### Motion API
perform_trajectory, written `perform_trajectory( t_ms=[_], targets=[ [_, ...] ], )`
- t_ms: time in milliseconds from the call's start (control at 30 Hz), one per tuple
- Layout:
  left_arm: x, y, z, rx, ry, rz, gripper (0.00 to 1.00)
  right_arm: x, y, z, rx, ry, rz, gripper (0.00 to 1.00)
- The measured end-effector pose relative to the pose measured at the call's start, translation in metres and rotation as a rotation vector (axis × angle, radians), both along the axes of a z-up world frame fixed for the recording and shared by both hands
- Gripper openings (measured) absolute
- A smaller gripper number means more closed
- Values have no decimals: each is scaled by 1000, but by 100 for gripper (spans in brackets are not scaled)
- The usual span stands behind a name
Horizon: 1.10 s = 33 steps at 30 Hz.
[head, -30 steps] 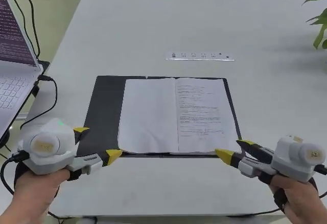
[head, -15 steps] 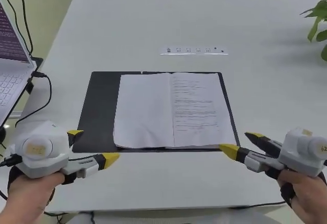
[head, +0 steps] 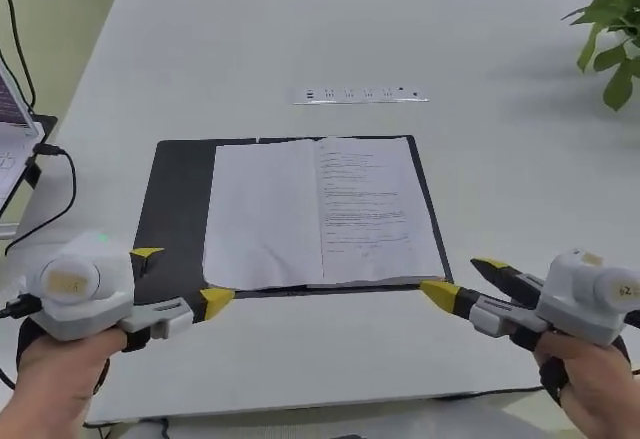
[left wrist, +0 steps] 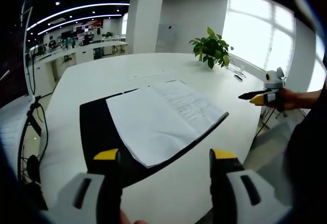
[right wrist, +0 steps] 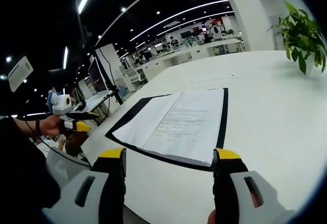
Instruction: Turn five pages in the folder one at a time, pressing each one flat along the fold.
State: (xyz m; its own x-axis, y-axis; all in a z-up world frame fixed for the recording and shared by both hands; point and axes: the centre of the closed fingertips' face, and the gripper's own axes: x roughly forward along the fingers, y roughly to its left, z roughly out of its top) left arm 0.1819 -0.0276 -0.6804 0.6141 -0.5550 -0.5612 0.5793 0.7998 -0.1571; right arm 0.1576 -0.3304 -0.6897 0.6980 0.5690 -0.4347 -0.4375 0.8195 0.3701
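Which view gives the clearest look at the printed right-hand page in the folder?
The head view: the printed page lies whole and nearly square-on, text lines distinct. The left gripper view shows it foreshortened, farther off; the right gripper view shows it whole but slanted.

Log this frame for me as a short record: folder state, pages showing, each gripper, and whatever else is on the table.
folder: black, open, lying flat on the white table
pages: blank sheet on the left, printed sheet on the right
left gripper: open, empty, by the folder's near left corner
right gripper: open, empty, by the folder's near right corner
page contact: neither gripper grips a sheet
other: power strip beyond the folder; plant at the far right
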Motion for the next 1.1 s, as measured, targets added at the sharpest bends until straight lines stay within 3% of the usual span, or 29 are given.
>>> perform_trajectory(
  t_ms=[400,767,1100],
  targets=[
    [6,-47,-1,-11,6,-81,70,-13,-16,-5,26,19,-51,68],
    [11,-82,-1,-14,16,-142,69,-14,-23,-9,40,31,-69,68],
    [24,-116,-8,-27,35,-178,68,-16,-26,-14,53,49,-76,68]
  ],
)
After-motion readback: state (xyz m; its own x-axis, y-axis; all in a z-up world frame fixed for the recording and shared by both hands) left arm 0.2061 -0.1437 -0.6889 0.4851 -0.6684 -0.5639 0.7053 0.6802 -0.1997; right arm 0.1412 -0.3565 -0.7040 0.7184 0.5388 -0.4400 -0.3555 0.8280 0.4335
